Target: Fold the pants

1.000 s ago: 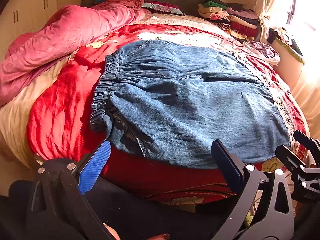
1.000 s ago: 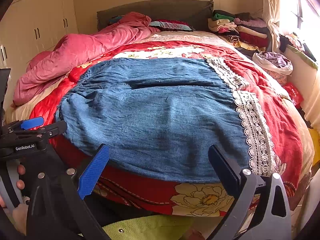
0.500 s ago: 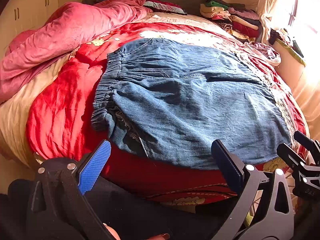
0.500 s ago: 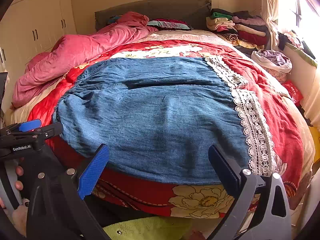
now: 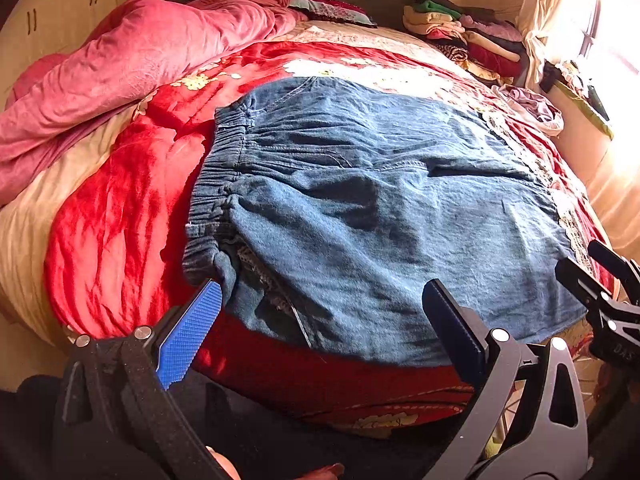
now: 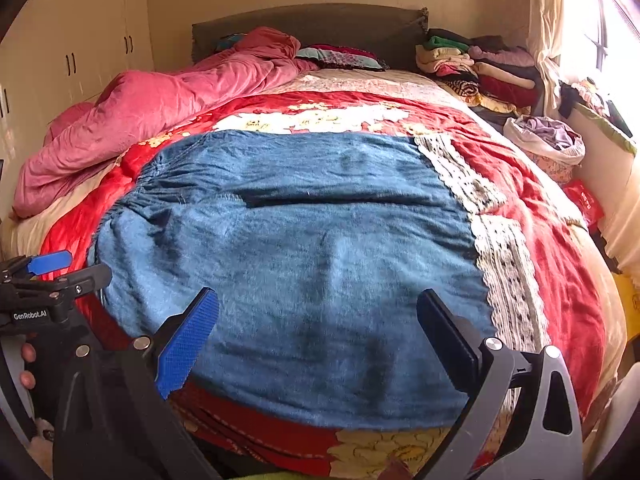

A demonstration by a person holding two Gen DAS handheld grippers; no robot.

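Over the pants [image 5: 380,216], tongs [image 5: 320,316] nearer.

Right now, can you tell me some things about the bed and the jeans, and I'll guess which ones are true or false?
1. The pants lie spread flat on the bed. True.
2. The left hand-held gripper is shut on the pants. False: it is open, holding nothing.
3. The right hand-held gripper is open. True.
4. The pants are green. False: they are blue denim.
5. A pink quilt is bunched on the bed's left side. True.
6. The clothes pile sits on the floor. False: it sits at the bed's far right corner.
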